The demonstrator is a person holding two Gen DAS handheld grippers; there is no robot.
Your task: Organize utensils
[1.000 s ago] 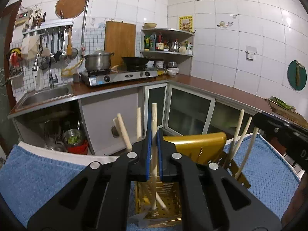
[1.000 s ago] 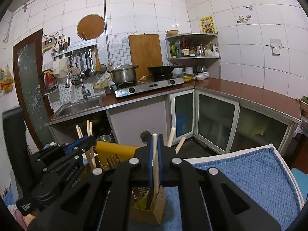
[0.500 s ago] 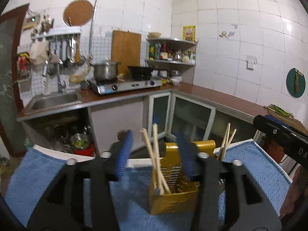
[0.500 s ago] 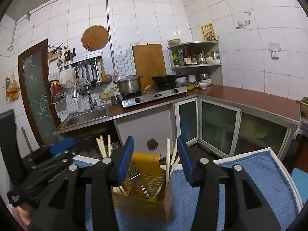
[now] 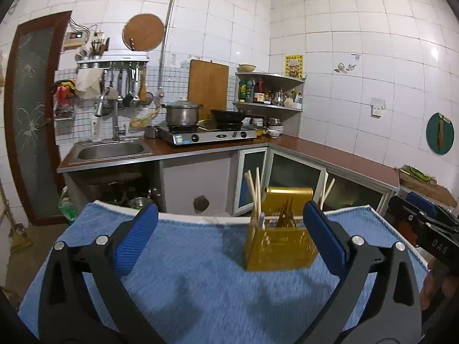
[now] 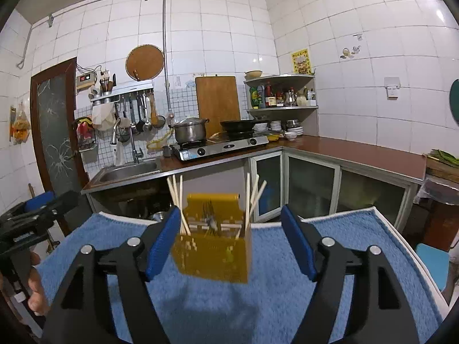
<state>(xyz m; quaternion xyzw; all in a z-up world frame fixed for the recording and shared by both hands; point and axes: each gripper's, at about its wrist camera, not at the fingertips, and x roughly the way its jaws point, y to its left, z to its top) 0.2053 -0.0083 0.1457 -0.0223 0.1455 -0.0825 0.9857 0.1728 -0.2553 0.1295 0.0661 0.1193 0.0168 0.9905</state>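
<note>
A yellow utensil holder (image 5: 279, 243) stands upright on the blue towel (image 5: 186, 272) near its far edge. Wooden chopsticks (image 5: 254, 192) stick up from its left side, more chopsticks (image 5: 325, 189) from its right side, and metal forks (image 6: 210, 218) sit in the middle. My left gripper (image 5: 229, 238) is open and empty, pulled back from the holder. My right gripper (image 6: 229, 243) is open and empty, with the holder (image 6: 213, 253) seen between its blue pads, further away. Each gripper shows at the edge of the other's view: the right one (image 5: 424, 229) and the left one (image 6: 31, 220).
The towel (image 6: 330, 243) covers a table with a white rim. Beyond it are a kitchen counter (image 5: 330, 152) with a sink (image 5: 112, 149), a gas stove (image 5: 209, 134) with a pot, cabinets, and a corner shelf (image 5: 269, 91) of bottles.
Both grippers were shut on chopsticks over the holder; they let go, opened wide and drew back and up. The chopsticks now stand in the holder.
</note>
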